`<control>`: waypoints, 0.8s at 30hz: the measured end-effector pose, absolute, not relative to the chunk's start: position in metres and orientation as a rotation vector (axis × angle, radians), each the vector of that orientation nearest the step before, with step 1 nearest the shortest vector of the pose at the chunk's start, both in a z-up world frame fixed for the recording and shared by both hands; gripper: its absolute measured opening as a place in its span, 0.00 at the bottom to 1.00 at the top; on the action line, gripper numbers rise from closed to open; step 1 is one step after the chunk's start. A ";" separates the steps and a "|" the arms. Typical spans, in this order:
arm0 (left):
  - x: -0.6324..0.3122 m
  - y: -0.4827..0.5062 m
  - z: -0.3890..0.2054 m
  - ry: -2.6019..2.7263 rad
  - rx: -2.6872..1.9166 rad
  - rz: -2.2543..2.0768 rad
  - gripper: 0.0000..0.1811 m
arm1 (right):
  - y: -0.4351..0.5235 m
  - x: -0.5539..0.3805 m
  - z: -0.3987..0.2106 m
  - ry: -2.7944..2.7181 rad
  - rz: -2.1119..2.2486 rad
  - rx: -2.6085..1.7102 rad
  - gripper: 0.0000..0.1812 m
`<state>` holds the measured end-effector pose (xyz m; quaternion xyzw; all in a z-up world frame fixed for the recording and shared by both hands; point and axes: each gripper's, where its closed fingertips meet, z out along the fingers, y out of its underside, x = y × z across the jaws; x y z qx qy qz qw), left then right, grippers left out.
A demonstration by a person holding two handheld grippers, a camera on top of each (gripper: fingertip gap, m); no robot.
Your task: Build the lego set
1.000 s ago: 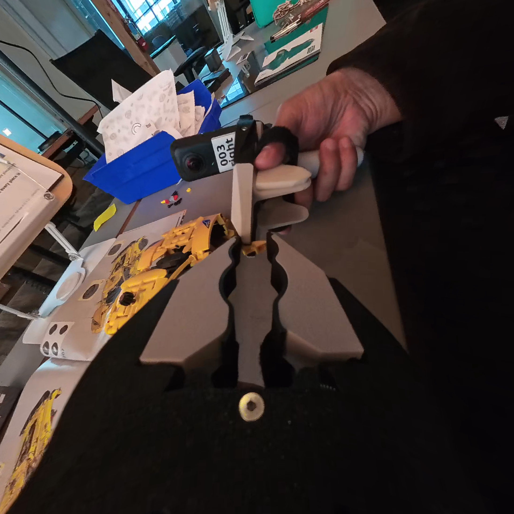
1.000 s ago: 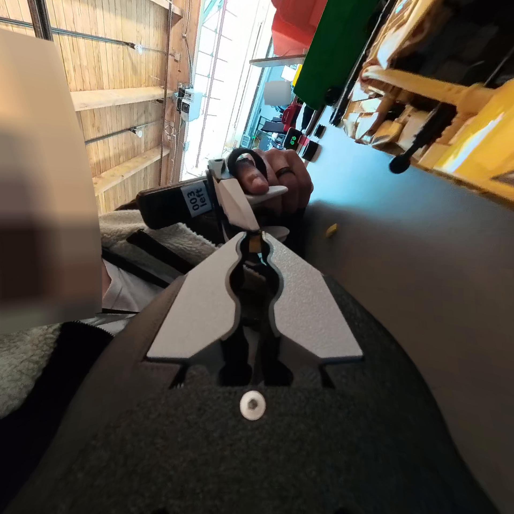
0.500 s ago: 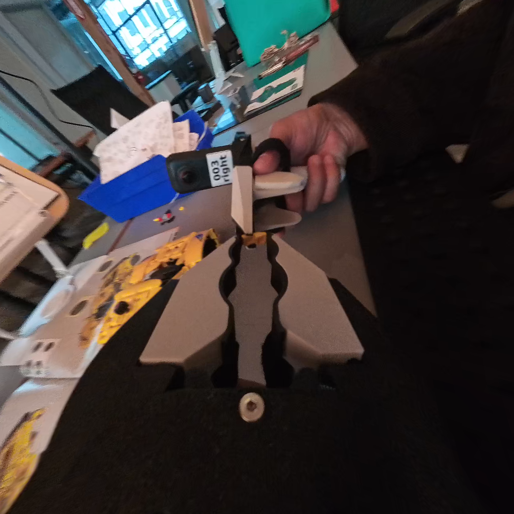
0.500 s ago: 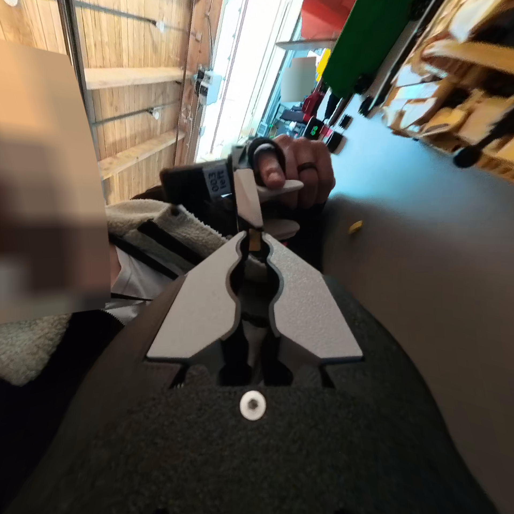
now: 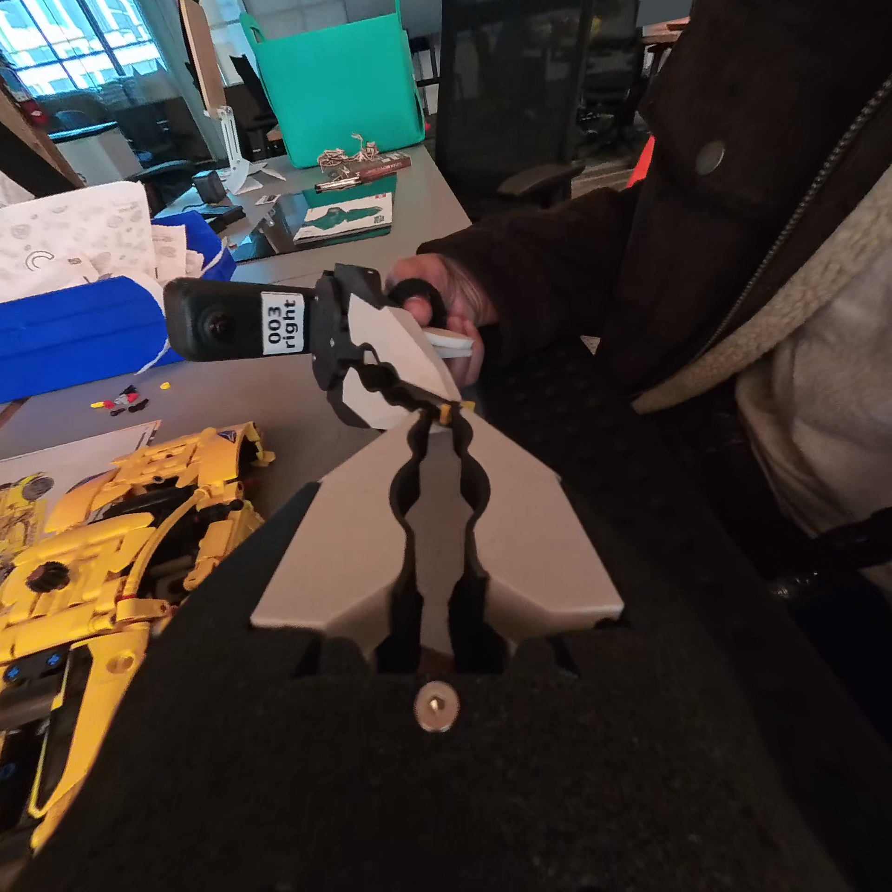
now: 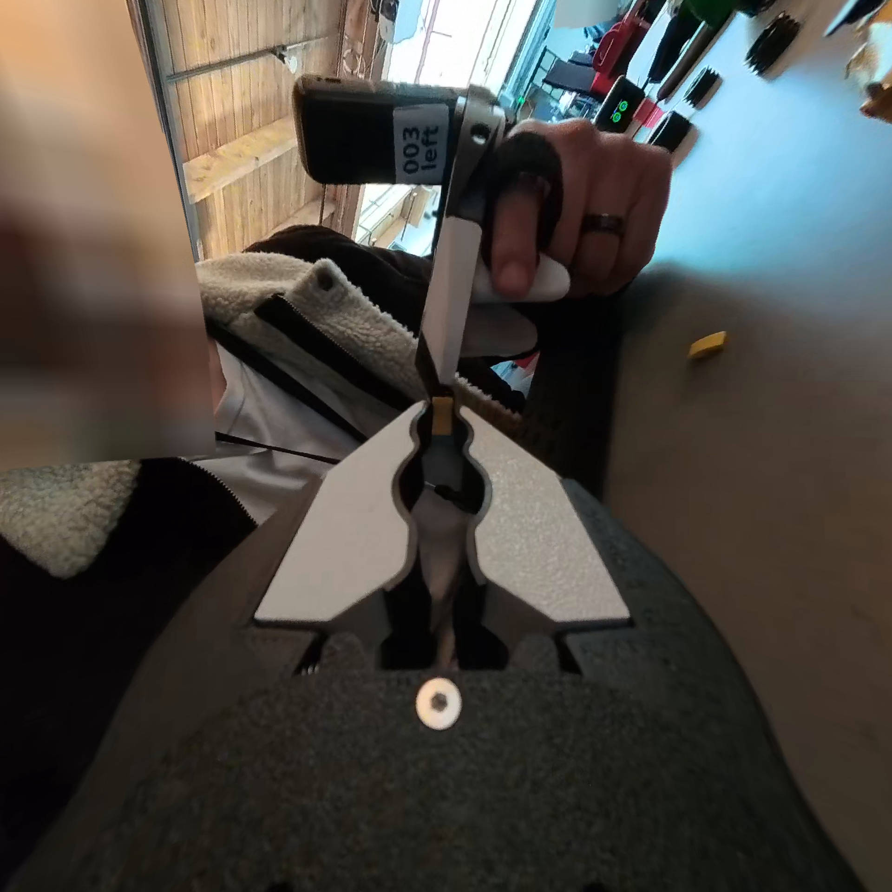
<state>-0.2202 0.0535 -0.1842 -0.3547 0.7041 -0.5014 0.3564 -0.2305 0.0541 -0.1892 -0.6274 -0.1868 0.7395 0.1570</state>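
Observation:
A small yellow lego piece (image 5: 446, 413) sits where the tips of both grippers meet, in the air near the table's edge and close to the person's jacket. My left gripper (image 5: 443, 419) is shut on it. My right gripper (image 5: 451, 401) comes in from the upper left and pinches the same piece. In the right wrist view the piece (image 6: 441, 415) shows between my right gripper's (image 6: 441, 410) tips, and the left gripper (image 6: 438, 383) comes down onto it from above. The partly built yellow lego car (image 5: 120, 545) lies on the table to the left.
A blue bin (image 5: 72, 328) with paper bags stands at the back left, with several small loose pieces (image 5: 120, 398) in front of it. An instruction sheet (image 5: 72, 449) lies under the car. A loose yellow piece (image 6: 707, 343) lies on the grey table. A teal bag (image 5: 333, 82) stands far back. Less than 4 cm separates the two grippers' tips. From either gripper's tips it is about 15 cm to the partly built yellow lego car (image 5: 120, 545).
Both grippers have swung away from the car toward the person's body, still joined at the yellow piece. The right gripper has turned so that its fingers now come in from the side.

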 end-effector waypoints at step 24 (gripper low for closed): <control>-0.219 0.077 -0.178 1.693 -1.105 -1.607 0.02 | 0.082 -0.221 -0.179 -0.615 1.169 -1.617 0.15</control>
